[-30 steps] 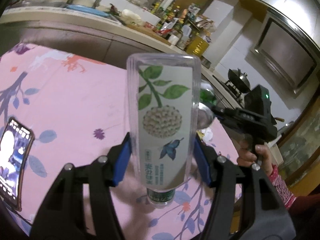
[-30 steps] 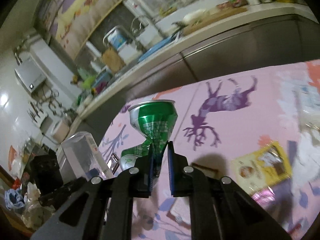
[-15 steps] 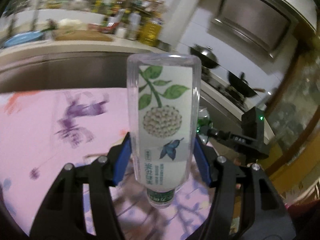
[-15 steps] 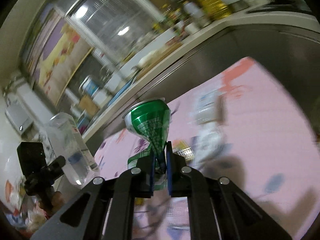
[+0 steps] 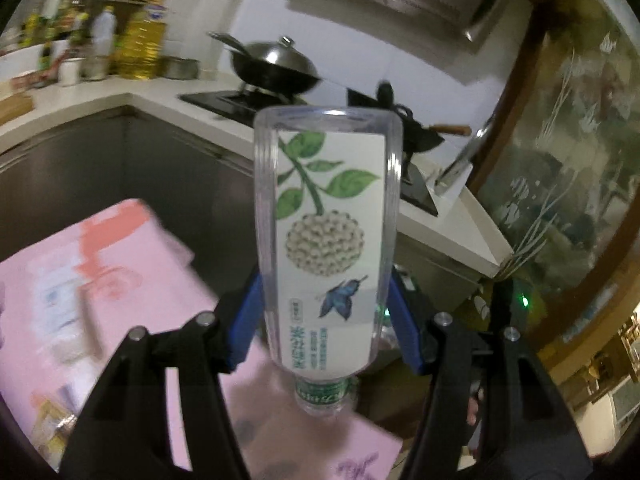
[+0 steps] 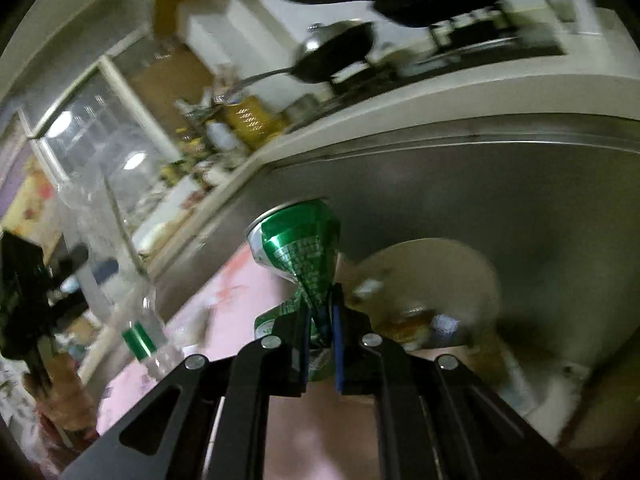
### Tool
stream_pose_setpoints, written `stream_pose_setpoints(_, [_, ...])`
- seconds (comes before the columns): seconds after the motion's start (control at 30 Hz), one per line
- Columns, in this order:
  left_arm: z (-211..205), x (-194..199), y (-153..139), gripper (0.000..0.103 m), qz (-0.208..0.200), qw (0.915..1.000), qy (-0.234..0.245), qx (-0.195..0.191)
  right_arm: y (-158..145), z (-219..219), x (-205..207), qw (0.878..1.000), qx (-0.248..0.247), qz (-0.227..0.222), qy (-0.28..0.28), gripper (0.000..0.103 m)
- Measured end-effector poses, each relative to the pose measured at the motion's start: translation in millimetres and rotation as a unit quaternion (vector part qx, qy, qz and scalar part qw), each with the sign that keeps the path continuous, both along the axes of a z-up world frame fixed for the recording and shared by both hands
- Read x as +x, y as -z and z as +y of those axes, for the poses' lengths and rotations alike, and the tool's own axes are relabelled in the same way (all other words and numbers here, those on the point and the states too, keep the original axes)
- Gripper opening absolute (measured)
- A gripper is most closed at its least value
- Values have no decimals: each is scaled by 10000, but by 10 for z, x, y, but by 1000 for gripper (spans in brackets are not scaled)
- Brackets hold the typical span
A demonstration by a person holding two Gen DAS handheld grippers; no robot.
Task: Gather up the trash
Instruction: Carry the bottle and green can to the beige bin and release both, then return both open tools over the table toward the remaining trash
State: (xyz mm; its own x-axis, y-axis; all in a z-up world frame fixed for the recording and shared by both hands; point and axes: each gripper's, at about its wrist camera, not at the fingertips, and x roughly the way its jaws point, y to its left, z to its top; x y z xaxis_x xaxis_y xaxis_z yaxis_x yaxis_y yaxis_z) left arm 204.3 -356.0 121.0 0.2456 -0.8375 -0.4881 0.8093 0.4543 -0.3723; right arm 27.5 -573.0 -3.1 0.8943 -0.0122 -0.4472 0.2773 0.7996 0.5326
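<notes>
My left gripper [image 5: 325, 316] is shut on a clear plastic bottle [image 5: 326, 236] with a leaf and butterfly label, held with its green cap toward the camera and its base pointing away. In the right wrist view the same bottle [image 6: 116, 272] and the left gripper's body show blurred at the left. My right gripper [image 6: 322, 322] is shut on a crushed green can [image 6: 298, 244], pinched flat at its middle, its rim end pointing away. Just beyond and below the can stands a round pale bin [image 6: 436, 296] with rubbish inside, blurred.
The pink patterned tablecloth [image 5: 120, 272] lies lower left, with blurred packets on it. Grey cabinet fronts [image 6: 460, 188] rise behind, under a white counter [image 5: 132, 100]. On the counter are a stove with a lidded wok [image 5: 276, 64] and oil bottles [image 5: 140, 48]. A patterned glass door [image 5: 560, 184] stands at the right.
Both grippers have swung right, away from the table toward the stove corner, each keeping its grip. The phone and yellow packet have left view. The round bin has come into the right wrist view.
</notes>
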Motion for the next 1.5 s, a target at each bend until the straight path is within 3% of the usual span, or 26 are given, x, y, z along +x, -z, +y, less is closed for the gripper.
stream_pose_setpoints(0.17, [-859,129,495,57,47,9986,178,492,368,-351,68,9992,-80,326,205,7])
stream_pose_setpoints(0.3, [-1196,147,866,57,47,9965,158,815,650,-475,208,9984,-18,525,220,7])
stream_pose_setpoints(0.47, [-1493,112,1288,61,-211,9882,135,1511,861,-508,330,9974,142,685,158,10])
stream_pose_setpoints(0.5, [-1529,105,1344,65,-201,9852,150,1696,887,-505,352,9972,187,709,144,17])
stream_pose_setpoints(0.53, [-1525,81,1366,78,-180,9831,139,1818,893,-499,361,9972,246,682,158,33])
stream_pose_setpoints(0.6, [-1488,78,1400,82,-184,9820,84,1875,884,-510,353,9976,321,552,271,57])
stream_pose_setpoints(0.63, [-1459,69,1393,82,-198,9823,86,1858,855,-501,328,9978,297,470,358,60])
stream_pose_setpoints(0.73, [-1360,64,1322,82,-159,9830,39,1826,740,-482,261,9981,250,300,476,60])
stream_pose_setpoints(0.9, [-1039,-24,1064,82,-103,9900,-75,1407,515,-388,0,9970,229,-116,730,60])
stream_pose_setpoints(1.03, [-678,-219,901,82,-286,9919,-274,1203,429,-274,-215,9952,418,-363,803,60])
stream_pose_setpoints(1.3, [-87,-676,799,82,-930,9831,-766,1376,342,234,-468,9947,563,-354,782,60])
stream_pose_setpoints(1.5, [268,-888,737,82,-1142,9767,-1098,1447,315,621,-608,9959,477,-195,740,60])
